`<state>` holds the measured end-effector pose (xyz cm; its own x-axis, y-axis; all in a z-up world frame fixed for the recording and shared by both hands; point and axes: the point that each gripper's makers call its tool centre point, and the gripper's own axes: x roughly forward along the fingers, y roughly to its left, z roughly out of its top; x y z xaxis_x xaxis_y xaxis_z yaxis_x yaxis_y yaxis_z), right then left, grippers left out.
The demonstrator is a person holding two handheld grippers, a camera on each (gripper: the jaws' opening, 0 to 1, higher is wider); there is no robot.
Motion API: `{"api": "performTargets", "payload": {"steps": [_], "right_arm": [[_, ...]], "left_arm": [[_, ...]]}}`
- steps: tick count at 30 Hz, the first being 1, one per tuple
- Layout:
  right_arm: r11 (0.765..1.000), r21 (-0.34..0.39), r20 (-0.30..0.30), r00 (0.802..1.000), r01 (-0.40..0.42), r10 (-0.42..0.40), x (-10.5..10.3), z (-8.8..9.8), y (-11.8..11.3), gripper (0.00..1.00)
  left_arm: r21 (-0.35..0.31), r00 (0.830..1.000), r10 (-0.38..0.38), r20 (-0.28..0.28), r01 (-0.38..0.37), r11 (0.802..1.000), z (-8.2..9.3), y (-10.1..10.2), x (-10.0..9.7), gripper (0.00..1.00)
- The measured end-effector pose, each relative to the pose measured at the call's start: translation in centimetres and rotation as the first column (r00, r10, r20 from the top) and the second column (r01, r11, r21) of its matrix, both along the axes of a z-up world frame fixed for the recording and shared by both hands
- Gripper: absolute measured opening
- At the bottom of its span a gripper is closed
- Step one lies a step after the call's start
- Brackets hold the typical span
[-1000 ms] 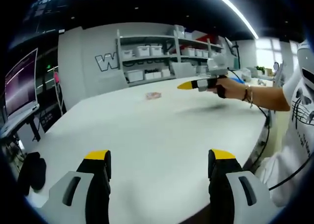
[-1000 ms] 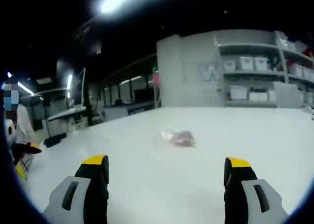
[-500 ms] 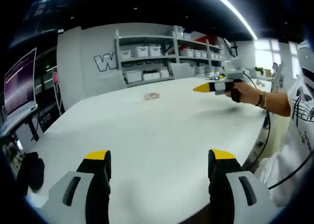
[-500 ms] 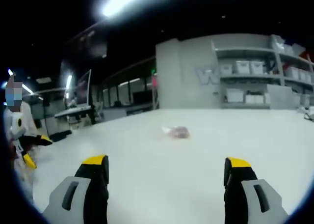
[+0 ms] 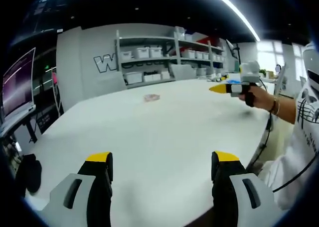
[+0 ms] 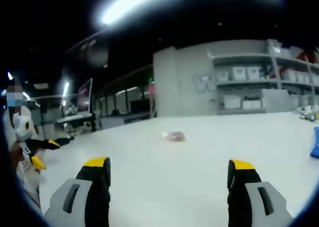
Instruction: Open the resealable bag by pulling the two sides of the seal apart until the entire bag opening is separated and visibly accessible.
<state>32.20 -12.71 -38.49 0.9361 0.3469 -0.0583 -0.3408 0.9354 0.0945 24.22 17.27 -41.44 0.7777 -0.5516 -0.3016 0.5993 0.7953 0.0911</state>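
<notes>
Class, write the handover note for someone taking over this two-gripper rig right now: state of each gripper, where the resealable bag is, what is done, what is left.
Left gripper: open, holding nothing, over the near edge of the white table.
Right gripper: open, holding nothing, held above the table off to the right and aimed across it.
Resealable bag: lies flat out on the table, apart from both grippers; it is too small to tell whether the seal is closed.
Done: nothing visible yet; the bag is untouched.
Left: bring both grippers to the bag, grip the two sides of the seal, pull apart until the whole opening is accessible.

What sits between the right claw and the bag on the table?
Nothing visible: bare white table runs from the open right claw to the resealable bag, which lies flat farther ahead and untouched.
</notes>
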Motion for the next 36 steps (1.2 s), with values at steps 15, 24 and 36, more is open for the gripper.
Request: {"api": "performTargets", "payload": {"steps": [15,24,36], "right_arm": [[1.0,0.005,0.076,0.997,0.028,-0.028,-4.8,0.1,-0.6,0.99],[0.997,-0.027,0.138,0.988,0.071,-0.067,-7.1,1.0,-1.8,0.99],[0.996,-0.013,0.163,0.983,0.09,-0.087,-8.9,1.1,-2.9,0.98]], "left_arm": [[-0.014,1.0,-0.011,0.005,0.011,1.0,0.0,-0.7,-0.2,0.8],[-0.041,1.0,0.005,0.012,-0.004,0.999,0.2,-0.8,-0.1,0.8],[-0.08,0.998,0.055,0.02,-0.053,0.995,0.2,0.0,-1.2,0.8]]}}
